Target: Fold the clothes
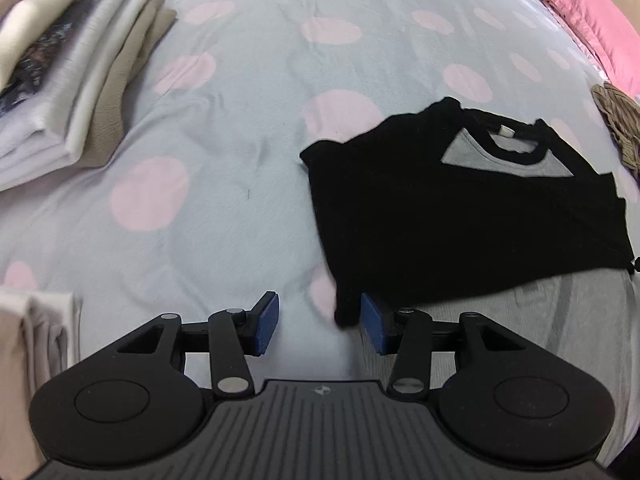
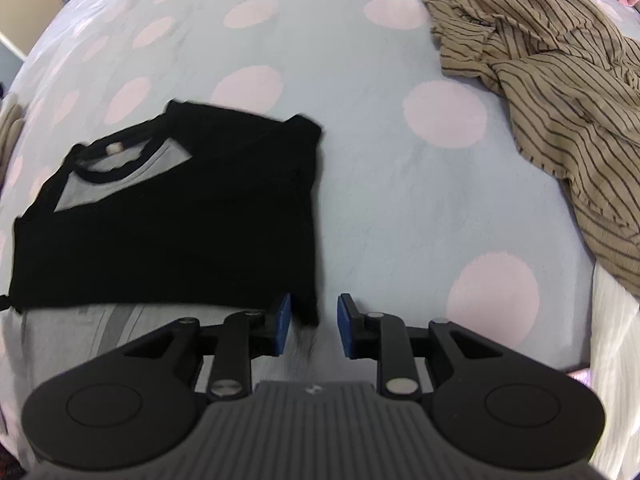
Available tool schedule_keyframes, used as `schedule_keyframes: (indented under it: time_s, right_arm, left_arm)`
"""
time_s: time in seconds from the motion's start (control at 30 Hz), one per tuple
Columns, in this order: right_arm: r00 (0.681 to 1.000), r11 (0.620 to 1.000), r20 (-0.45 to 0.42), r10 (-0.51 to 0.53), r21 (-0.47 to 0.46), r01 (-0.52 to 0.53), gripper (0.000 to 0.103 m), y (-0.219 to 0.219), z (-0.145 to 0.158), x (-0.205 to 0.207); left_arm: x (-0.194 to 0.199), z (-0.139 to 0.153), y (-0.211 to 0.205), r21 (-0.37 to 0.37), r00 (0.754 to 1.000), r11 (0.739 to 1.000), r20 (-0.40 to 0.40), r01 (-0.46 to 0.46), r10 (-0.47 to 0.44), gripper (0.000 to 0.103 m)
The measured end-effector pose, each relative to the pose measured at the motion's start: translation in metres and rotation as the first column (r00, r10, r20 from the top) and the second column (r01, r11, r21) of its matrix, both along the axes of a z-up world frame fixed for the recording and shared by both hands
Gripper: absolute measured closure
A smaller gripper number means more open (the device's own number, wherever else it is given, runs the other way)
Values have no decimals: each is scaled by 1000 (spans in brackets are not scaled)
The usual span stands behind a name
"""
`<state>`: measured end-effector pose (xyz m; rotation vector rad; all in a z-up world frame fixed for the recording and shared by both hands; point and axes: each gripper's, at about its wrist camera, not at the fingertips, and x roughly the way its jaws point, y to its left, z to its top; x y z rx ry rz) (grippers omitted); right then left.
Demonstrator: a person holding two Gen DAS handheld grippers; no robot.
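My left gripper (image 1: 319,323) and right gripper (image 2: 313,325) both stand open, empty, at the half-folded black-and-grey raglan shirt (image 1: 460,216) mid-bed; folded stack (image 1: 76,76) done, striped shirt (image 2: 560,92) waits.

A folded t-shirt (image 1: 460,216) lies on the bedsheet (image 1: 248,128), atop a flat garment (image 1: 540,320) nearer the cameras. A stack of folded clothes (image 1: 68,64) sits well to its left, a crumpled striped shirt (image 2: 552,92) well to its right, a pillow (image 1: 592,12) beyond.
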<state>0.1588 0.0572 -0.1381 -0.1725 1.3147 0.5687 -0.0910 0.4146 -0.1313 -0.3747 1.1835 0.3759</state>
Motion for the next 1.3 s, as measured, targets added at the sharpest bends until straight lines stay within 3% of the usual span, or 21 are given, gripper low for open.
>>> schedule_keyframes:
  time_s: [0.13, 0.37, 0.57, 0.73, 0.8, 0.9, 0.93, 0.97, 1.03, 1.3]
  right_arm:
    - [1000, 999, -1, 31, 20, -31, 59, -7, 4, -27]
    - [997, 997, -18, 77, -2, -77, 59, -32, -5, -74]
    - [994, 994, -52, 98, -36, -100, 59, -60, -29, -108]
    - [992, 992, -23, 121, -22, -121, 57, -68, -30, -134]
    - [989, 989, -26, 142, -23, -143, 57, -68, -32, -145]
    - [985, 984, 2, 172, -39, -172, 71, -67, -32, -159]
    - [984, 984, 14, 175, -41, -174, 84, -67, -31, -162]
    - [984, 984, 18, 175, -33, -175, 99, -67, -30, -164]
    - [986, 987, 36, 161, -22, -160, 99, -69, -24, -165]
    - [991, 996, 107, 76, 40, -81, 99, -84, 10, -157]
  left_arm:
    - [-26, 3, -16, -53, 1000, 999, 26, -5, 7, 58]
    - [-76, -12, -48, -68, 1000, 998, 7, -3, 4, 58]
    - [-115, -29, -70, -83, 999, 996, -18, -36, 34, 58]
    - [-134, -33, -97, -32, 1000, 999, -17, 9, -10, 58]
    - [-140, -34, -108, -13, 999, 1000, -20, 28, -29, 63]
    - [-144, -35, -121, 4, 998, 998, -20, 61, -61, 94]
    - [-145, -35, -124, 1, 997, 997, -13, 71, -71, 100]
    - [-145, -34, -127, 5, 997, 997, -6, 72, -72, 101]
    - [-146, -29, -129, 19, 998, 998, 7, 67, -67, 101]
    - [-155, 10, -92, -58, 989, 997, 137, -55, 62, 102]
